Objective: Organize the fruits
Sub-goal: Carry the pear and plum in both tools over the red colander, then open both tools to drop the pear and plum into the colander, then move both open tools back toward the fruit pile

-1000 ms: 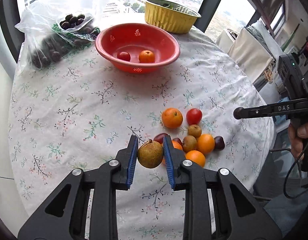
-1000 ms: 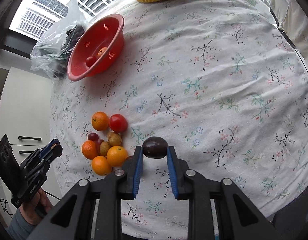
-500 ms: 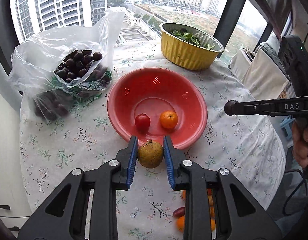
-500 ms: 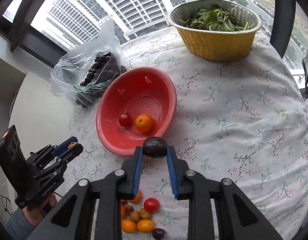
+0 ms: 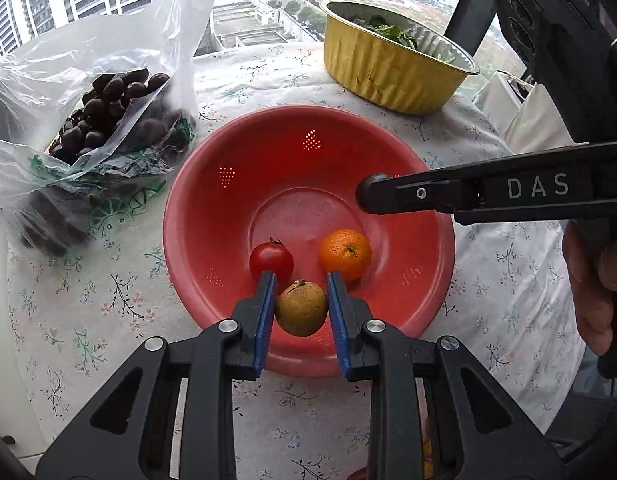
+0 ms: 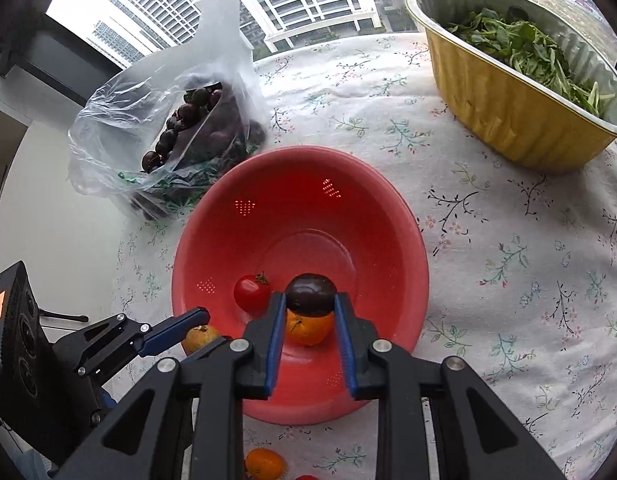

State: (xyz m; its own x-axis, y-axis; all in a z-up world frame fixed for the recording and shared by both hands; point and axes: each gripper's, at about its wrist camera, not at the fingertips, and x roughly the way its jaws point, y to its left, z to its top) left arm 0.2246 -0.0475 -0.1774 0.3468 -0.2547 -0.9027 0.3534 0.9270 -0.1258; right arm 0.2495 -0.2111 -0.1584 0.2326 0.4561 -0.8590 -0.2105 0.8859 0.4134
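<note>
My left gripper (image 5: 301,280) is shut on a brown-green round fruit (image 5: 301,309) and holds it over the near rim of the red colander bowl (image 5: 236,168). The bowl holds a red tomato (image 5: 270,260) and an orange (image 5: 344,254). My right gripper (image 6: 310,298) is shut on a dark purple plum (image 6: 310,294) above the same bowl (image 6: 308,200), over the orange (image 6: 308,328) and beside the tomato (image 6: 250,293). The left gripper (image 6: 164,334) shows at the bowl's left rim in the right wrist view; the right one shows from the side in the left wrist view, jaws hidden.
A plastic bag of dark fruits (image 5: 104,104) lies left of the bowl. A yellow foil tub of greens (image 5: 392,68) stands behind it on the floral tablecloth (image 6: 508,248). Another orange (image 6: 264,462) lies on the cloth near me.
Both grippers carried their fruits from the pile across the table to the red bowl and now hover over it. Both stay shut on their fruits.
</note>
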